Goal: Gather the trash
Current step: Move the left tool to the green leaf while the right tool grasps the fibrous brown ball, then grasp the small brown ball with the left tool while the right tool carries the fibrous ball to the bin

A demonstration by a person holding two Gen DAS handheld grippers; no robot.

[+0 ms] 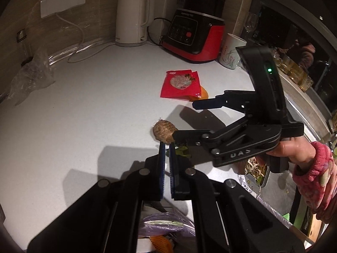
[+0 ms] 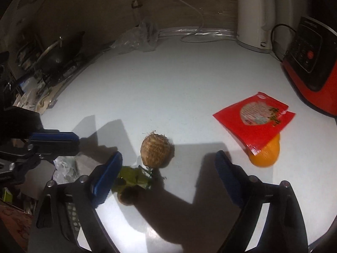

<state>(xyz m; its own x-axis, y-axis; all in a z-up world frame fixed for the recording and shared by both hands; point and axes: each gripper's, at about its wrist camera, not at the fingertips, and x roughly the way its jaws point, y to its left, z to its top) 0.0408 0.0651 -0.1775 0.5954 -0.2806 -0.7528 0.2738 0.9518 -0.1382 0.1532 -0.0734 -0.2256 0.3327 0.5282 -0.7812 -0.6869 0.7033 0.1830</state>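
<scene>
A brown hairy round root [image 2: 155,152] lies on the white counter [image 2: 168,84], also seen in the left wrist view [image 1: 163,131]. Green leaf scraps [image 2: 134,178] lie just in front of it. A red snack packet [image 2: 256,119] rests over an orange peel [image 2: 266,155]; both show in the left wrist view, the packet [image 1: 181,83] at centre. My right gripper [image 2: 168,160] is open, its jaws straddling the root and leaves. My left gripper [image 1: 166,147] is nearly closed with nothing visible between its pads, hovering just short of the root.
A white kettle [image 1: 132,19], a red and black blender base [image 1: 193,40] and a mug [image 1: 231,51] stand at the back. A crumpled clear bag [image 1: 31,78] lies at the left. A tray of scraps [image 1: 256,171] and a purple bag [image 1: 166,224] sit near the front edge.
</scene>
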